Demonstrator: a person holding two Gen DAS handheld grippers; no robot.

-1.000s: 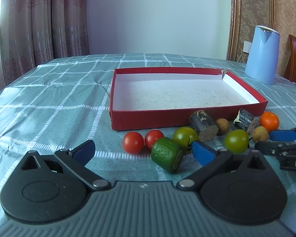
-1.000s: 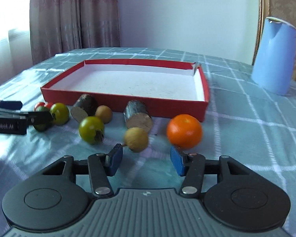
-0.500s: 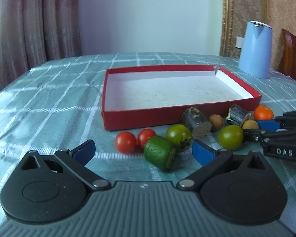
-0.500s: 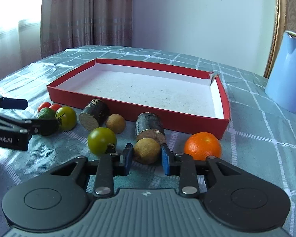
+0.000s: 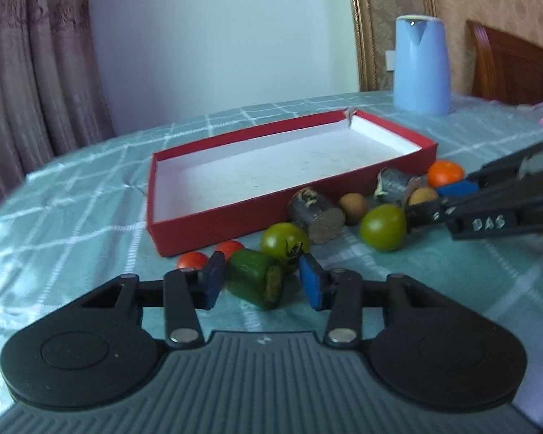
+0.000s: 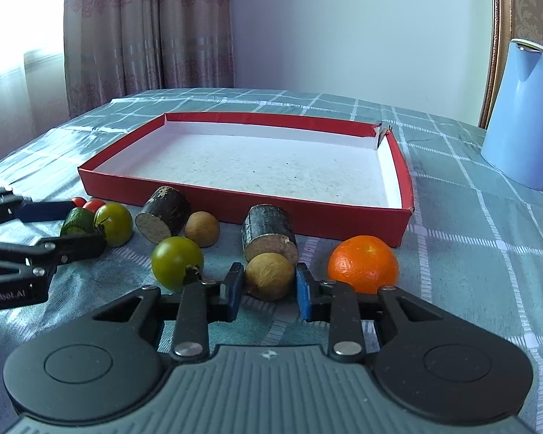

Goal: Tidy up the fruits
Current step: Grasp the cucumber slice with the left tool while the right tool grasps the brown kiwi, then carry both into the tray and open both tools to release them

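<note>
- Your left gripper (image 5: 262,282) sits low on the table with its blue pads either side of a green cucumber chunk (image 5: 255,282). The left pad touches or nearly touches it; a gap shows at the right pad, so the jaws are not yet clamped.
- The chunk is a short cylinder lying on its side, with glossy dark green skin and a pale cut end.
- Your right gripper (image 6: 266,291) has its pads close around a small round longan (image 6: 269,280) with tan, matte skin. Whether the pads press it cannot be told.
- The other fruit lies in a loose row on the cloth in front of the tray: two small red tomatoes (image 5: 206,256), two shiny green tomatoes (image 6: 177,267), a second longan (image 6: 202,233), two dark-barked sugarcane stubs (image 6: 269,240) with pale fibrous ends, and a dimpled orange (image 6: 362,264) just right of the held longan.
- The tray (image 6: 235,200) is a shallow rectangular cardboard lid, red outside, white and speckled inside, with one far corner torn. Nothing lies in it.
- The table wears a smooth teal cloth (image 6: 470,253) with a white grid.
- A pale blue kettle (image 6: 521,115) stands on the far right. Behind are brown patterned curtains (image 6: 144,29), a plain white wall and a gold frame edge.
</note>
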